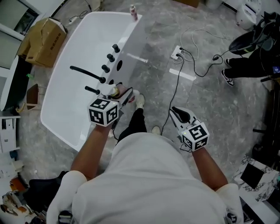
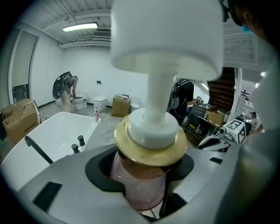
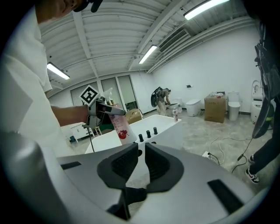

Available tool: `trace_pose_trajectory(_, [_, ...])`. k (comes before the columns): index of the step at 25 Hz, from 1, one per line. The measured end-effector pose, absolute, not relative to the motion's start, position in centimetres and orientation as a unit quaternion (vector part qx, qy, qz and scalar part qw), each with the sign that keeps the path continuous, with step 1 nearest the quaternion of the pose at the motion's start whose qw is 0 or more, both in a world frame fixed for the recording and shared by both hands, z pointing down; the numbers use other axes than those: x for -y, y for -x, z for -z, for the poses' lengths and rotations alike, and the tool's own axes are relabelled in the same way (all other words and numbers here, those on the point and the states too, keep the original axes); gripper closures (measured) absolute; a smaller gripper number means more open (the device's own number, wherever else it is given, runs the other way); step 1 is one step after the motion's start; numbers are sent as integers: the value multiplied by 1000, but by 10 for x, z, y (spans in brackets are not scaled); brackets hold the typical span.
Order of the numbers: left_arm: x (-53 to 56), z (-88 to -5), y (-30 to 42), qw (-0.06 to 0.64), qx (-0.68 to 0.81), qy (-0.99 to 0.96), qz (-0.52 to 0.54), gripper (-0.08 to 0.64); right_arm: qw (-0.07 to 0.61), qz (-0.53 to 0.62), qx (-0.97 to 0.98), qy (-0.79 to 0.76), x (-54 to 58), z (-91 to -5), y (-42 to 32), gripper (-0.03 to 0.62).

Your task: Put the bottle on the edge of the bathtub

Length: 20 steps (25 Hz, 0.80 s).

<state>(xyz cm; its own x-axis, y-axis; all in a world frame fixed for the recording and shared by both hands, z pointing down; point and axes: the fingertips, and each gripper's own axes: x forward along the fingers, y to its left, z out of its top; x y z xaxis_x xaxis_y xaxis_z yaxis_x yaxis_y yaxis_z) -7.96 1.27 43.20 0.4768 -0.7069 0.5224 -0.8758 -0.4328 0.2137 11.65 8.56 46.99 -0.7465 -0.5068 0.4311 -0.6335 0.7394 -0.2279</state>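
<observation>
The left tongs [image 1: 124,93] grip a pink pump bottle [image 2: 141,183] by its body, just under the gold collar and white pump. They hold it tilted in the air over the bathtub's [image 1: 74,57] near rim, beside the black knobs [image 1: 110,57]. The right tongs [image 3: 141,164], clenched to a sliver on nothing, hang off to the tub's side over the floor. A second small bottle [image 1: 133,12] stands on the tub's far corner.

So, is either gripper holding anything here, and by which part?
The left gripper grips the pump bottle by its pinkish body, just below the gold collar. The right gripper holds nothing, its jaws nearly together.
</observation>
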Motion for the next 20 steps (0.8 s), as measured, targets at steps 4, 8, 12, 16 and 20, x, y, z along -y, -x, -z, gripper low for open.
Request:
trace_pose_trajectory(4, [57,-441,92,239,486,-822,-179,328,177,-186,900,-353,-42,-472,-135,532])
trace_pose_trajectory(8, [134,-451,110,243,492,-816,-183,328,183,-205,875,-399,2,-476,-153,532])
trace_pose_trajectory(12, [212,-460,135,239,507,-806,-189,327,186,-224,855,-430,46,-475,-155,534])
trace_pose_trajectory(16, [290,-470,160,235,519,-800,-190,328,191,-233,847,-437,98,-475,-136,534])
trace_pose_trajectory(20, [355,-491,181,240,530,-791,-191,328,196,-243,843,-439,137,-476,-116,534])
